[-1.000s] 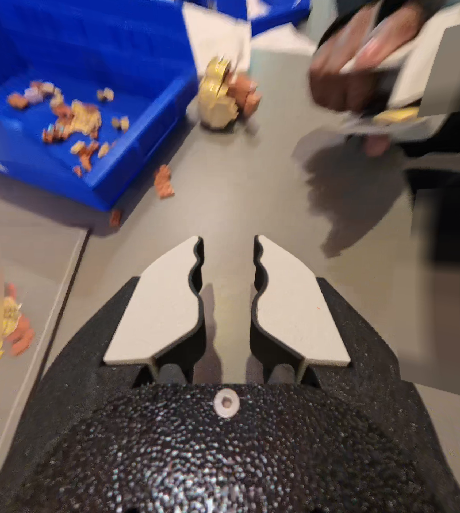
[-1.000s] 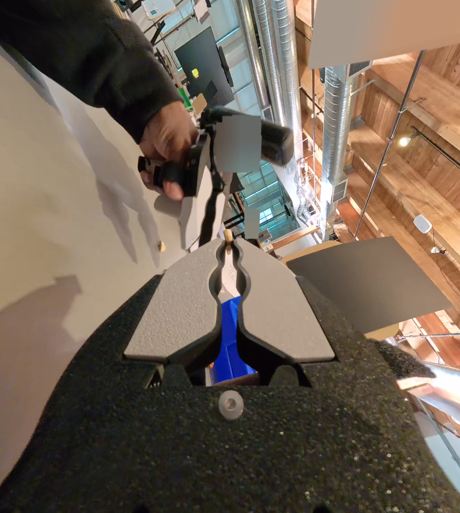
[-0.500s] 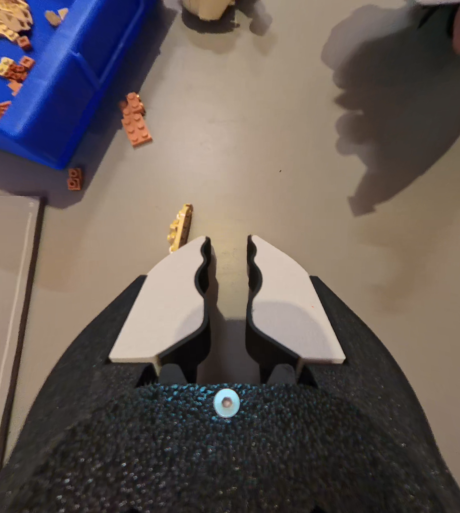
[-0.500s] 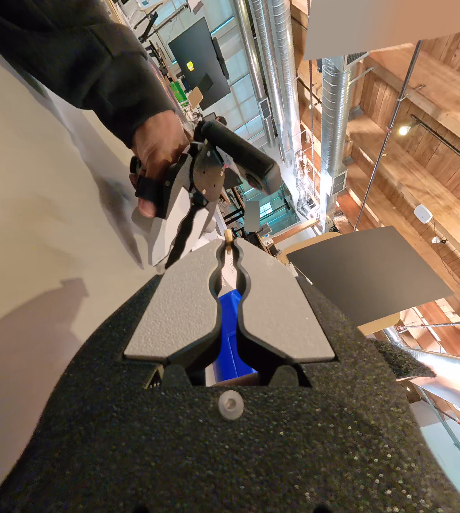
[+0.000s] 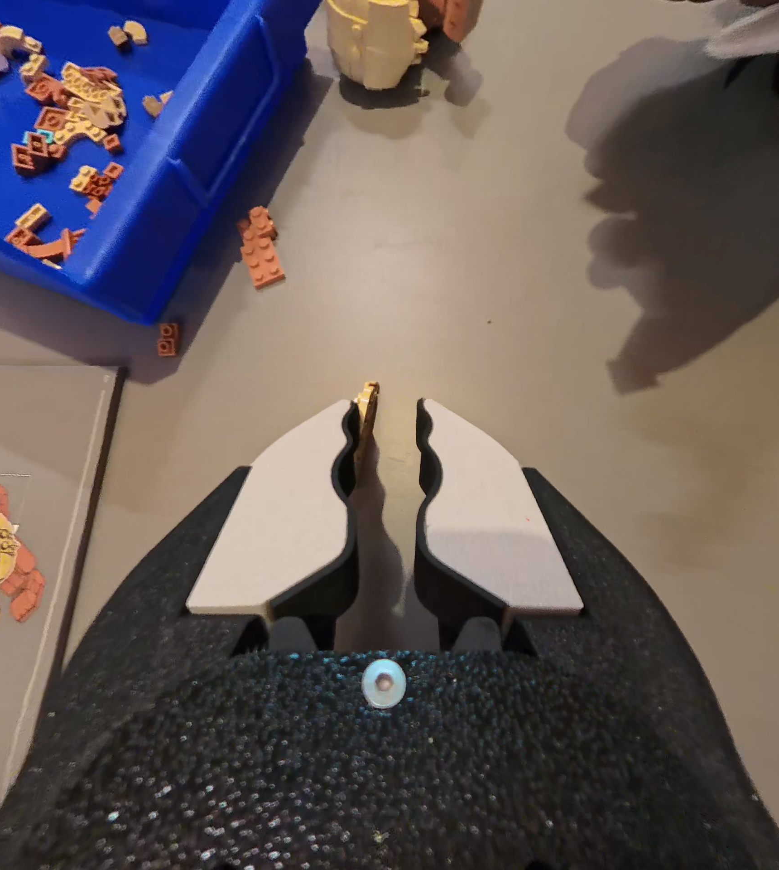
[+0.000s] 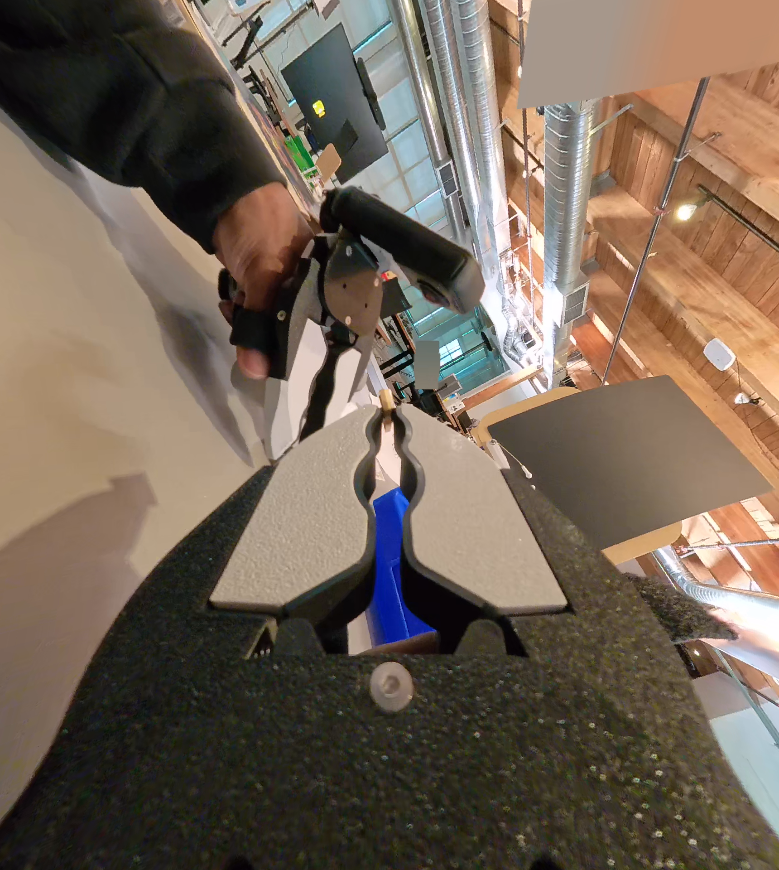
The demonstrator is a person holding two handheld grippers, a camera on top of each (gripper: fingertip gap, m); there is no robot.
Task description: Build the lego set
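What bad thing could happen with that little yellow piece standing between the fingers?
The left gripper is open around the thin yellow piece, which stands on edge against one finger. Closing unevenly could tip it flat on the table or flick it away. The right gripper pinches a tiny tan peg by its tip, high up; it might slip out and drop.

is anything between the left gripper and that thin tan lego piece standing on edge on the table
Nothing visible. The tan piece already stands inside the open left gripper, close against its left finger, with bare table around it.
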